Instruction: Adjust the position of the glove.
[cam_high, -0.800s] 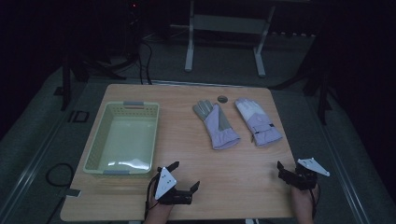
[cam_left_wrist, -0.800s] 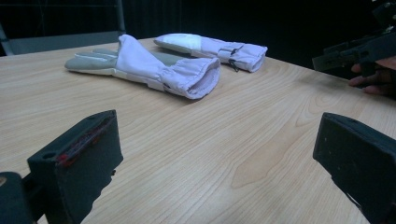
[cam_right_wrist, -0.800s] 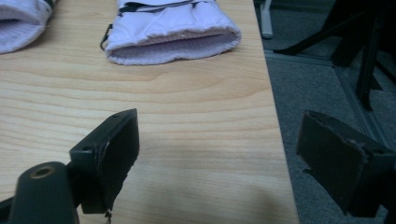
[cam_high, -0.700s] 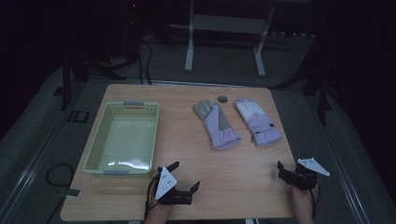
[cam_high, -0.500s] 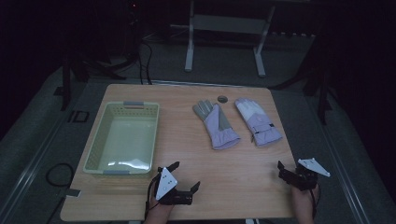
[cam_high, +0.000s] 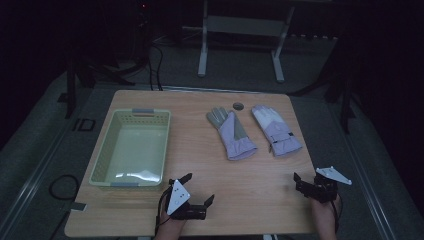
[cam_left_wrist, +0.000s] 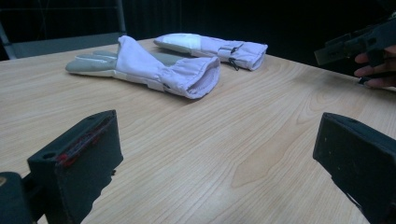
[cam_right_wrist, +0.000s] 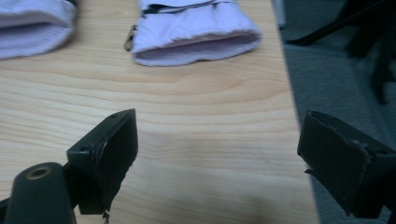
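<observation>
Two pale lilac gloves lie flat on the wooden table (cam_high: 260, 185), cuffs toward me: a left glove (cam_high: 232, 134) with a grey palm and a right glove (cam_high: 276, 131). My left gripper (cam_high: 196, 190) rests open near the front edge, just right of the basket, nothing between its jaws. In the left gripper view it (cam_left_wrist: 219, 154) faces the grey-palmed glove (cam_left_wrist: 154, 67), with the second glove (cam_left_wrist: 219, 45) behind. My right gripper (cam_high: 306, 181) is open at the front right corner. In the right gripper view it (cam_right_wrist: 219, 149) looks at that glove's cuff (cam_right_wrist: 196, 35).
An empty pale green basket (cam_high: 142, 112) stands on the left half of the table. A small dark round object (cam_high: 238, 105) lies beyond the gloves. The table's right edge (cam_right_wrist: 287, 93) runs close beside my right gripper. Dark floor and a stand's legs lie beyond the table.
</observation>
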